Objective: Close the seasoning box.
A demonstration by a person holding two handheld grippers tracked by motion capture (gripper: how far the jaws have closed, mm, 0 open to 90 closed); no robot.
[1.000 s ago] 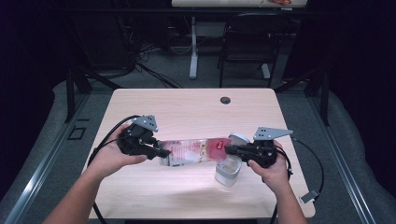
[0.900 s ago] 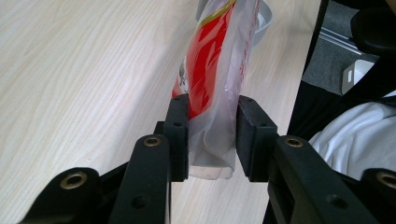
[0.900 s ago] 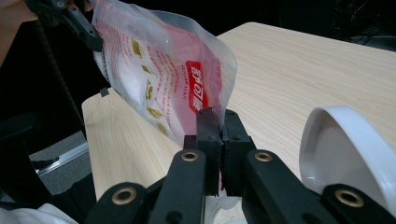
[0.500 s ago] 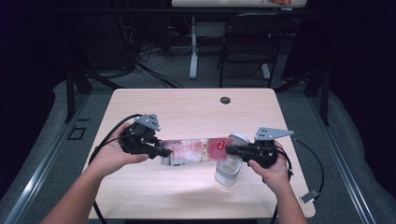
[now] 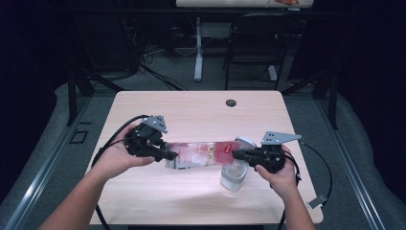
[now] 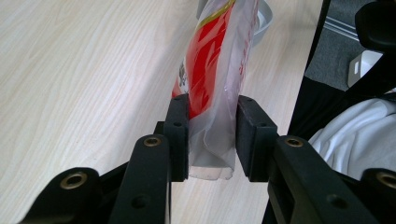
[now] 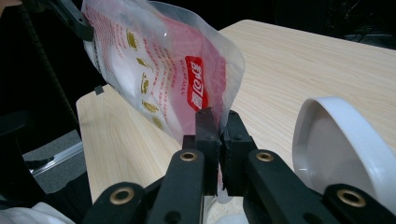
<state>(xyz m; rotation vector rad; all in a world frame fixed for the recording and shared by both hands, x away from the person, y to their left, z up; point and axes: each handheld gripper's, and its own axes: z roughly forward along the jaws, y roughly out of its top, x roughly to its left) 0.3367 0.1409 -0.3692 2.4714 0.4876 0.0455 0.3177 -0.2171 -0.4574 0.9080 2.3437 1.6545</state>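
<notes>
Biggest risk here, I think, is the plastic bag [image 5: 201, 154] slipping or tearing: it's stretched level between both tools, hanging just above the table [image 5: 191, 110] and right next to the clear cup [image 5: 234, 175], with its red end over the cup's rim. The right gripper [image 5: 238, 155] is pinched tight on a thin corner of film at that red end, so a hard tug could rip it or pop it free and whatever's inside dumps beside the cup instead of in it. The left gripper [image 5: 168, 154] is clamped around the bunched far end of the bag, jaws squeezing a thicker fold; in the left gripper view [image 6: 212, 135] that fold looks a bit loose below the pads, so it could creep out. A white bowl [image 5: 245, 142] sits just behind the cup, easy to knock. Pose-wise, both forearms come in from the near edge, hands either side of the cup, each gripper pointing inward toward the other, roughly level.
</notes>
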